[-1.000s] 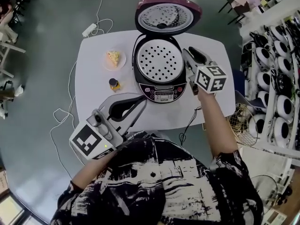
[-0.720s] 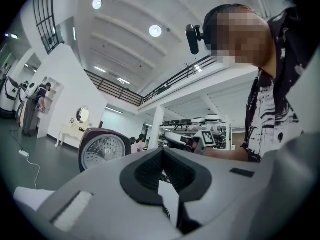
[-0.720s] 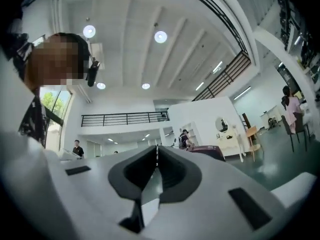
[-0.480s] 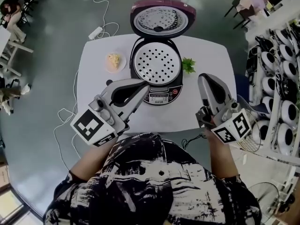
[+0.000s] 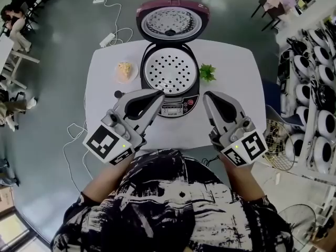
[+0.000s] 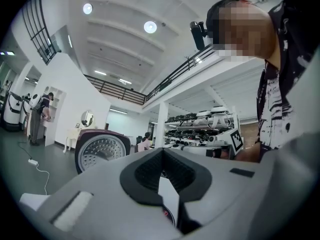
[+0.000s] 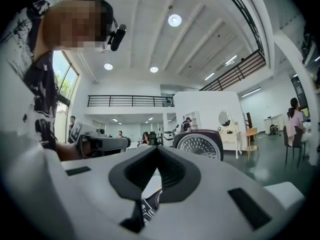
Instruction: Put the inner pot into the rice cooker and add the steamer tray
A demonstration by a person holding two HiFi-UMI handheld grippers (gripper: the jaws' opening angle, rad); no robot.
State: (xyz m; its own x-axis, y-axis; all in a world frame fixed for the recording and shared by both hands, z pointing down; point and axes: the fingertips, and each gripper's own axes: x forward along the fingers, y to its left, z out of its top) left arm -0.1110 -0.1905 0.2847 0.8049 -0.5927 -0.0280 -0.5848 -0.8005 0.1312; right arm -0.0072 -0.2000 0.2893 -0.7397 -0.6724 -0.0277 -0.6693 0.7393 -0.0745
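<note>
The perforated steamer tray sits in the open rice cooker — the inner pot under it is hidden. The tray looks like thin metal: light, stiff, probably slick, best pinched at its rim. Near the cooker's front hover the left gripper and the right gripper — both clenched on nothing.

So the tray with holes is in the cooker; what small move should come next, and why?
Probably bring the right gripper forward to the lid, to tip it down. The steamer tray already lies in the rice cooker, the lid stands open behind it, and both this and the left gripper hover empty, fingers shut.
</note>
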